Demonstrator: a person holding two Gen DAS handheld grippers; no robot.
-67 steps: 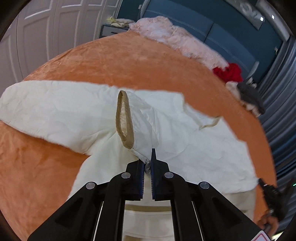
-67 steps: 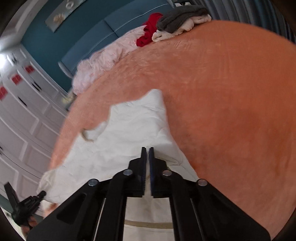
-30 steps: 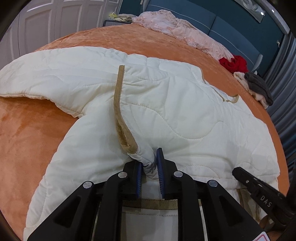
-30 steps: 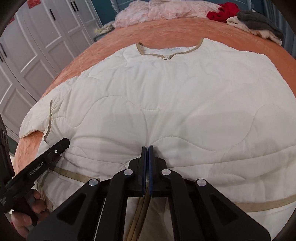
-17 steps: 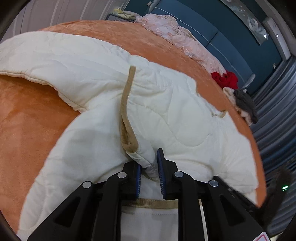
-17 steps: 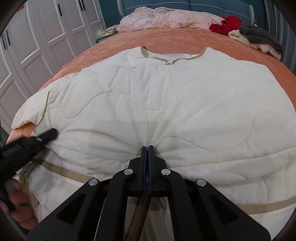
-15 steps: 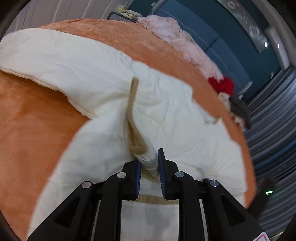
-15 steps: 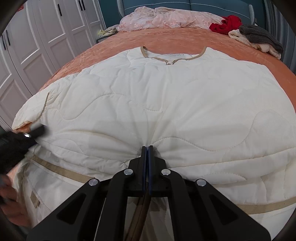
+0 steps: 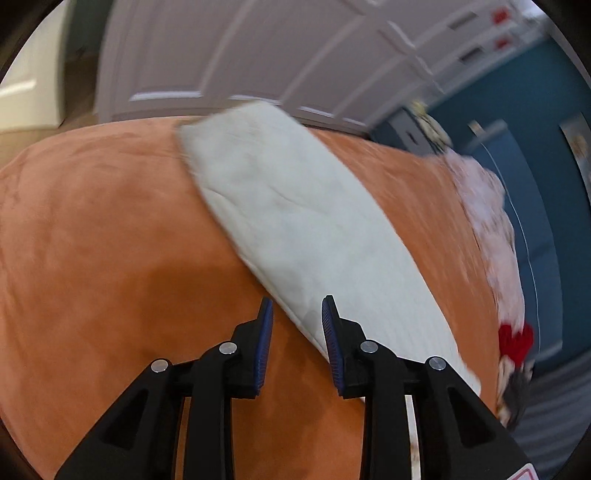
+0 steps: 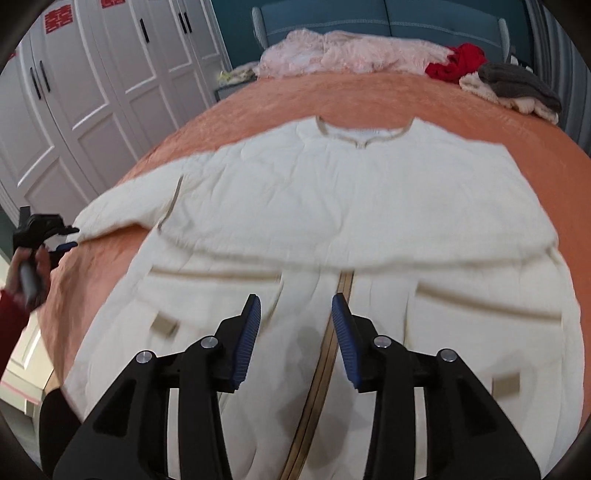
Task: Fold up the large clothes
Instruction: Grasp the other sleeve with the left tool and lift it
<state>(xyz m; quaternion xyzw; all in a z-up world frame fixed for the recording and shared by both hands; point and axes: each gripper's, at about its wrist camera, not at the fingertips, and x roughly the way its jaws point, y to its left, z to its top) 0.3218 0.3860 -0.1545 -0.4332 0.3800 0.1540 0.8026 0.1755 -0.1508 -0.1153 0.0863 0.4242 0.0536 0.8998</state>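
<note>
A large cream quilted jacket with tan trim lies spread face up on the orange bedspread, collar toward the far end. My right gripper is open and empty above the jacket's front hem by the centre zip. My left gripper is open and empty, its jaws on either side of the edge of the jacket's left sleeve, which stretches flat across the bed. The left gripper also shows in the right wrist view at the sleeve end.
A pink blanket, a red garment and a grey and cream pile lie by the blue headboard. White wardrobe doors stand left of the bed.
Both grippers have opened and let go of the jacket. The left gripper swung out to the left sleeve. The jacket now lies flat with its lower front uncovered.
</note>
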